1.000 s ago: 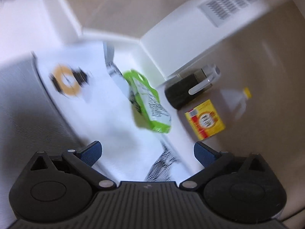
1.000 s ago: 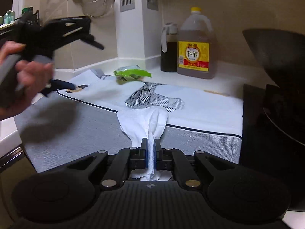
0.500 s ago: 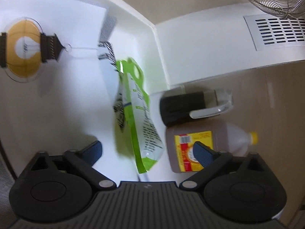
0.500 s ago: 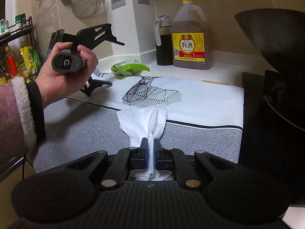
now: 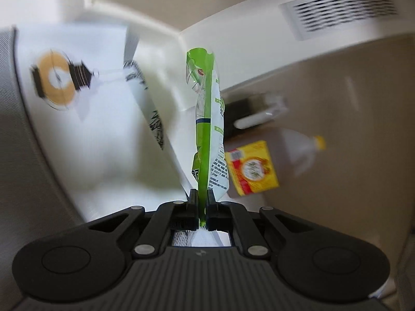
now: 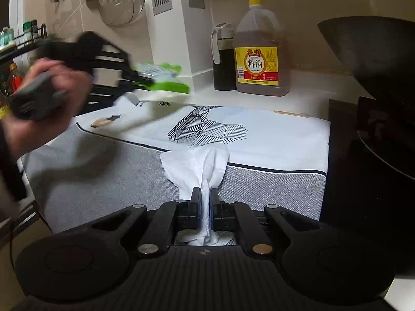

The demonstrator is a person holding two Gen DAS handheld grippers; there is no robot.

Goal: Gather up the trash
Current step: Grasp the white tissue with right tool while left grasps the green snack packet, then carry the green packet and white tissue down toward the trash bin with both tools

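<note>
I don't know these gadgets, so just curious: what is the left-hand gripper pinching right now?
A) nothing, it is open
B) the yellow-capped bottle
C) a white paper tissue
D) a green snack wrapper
D: in the left wrist view the left gripper is shut on the green snack wrapper, whose edge runs down between the closed fingers; the white tissue is in the right gripper instead.

The white tabletop (image 6: 306, 96) carries a printed grey-and-white mat (image 6: 272, 140), a yellow-labelled jug (image 6: 259, 59) and a dark bottle (image 6: 223, 62) just beside it.
</note>
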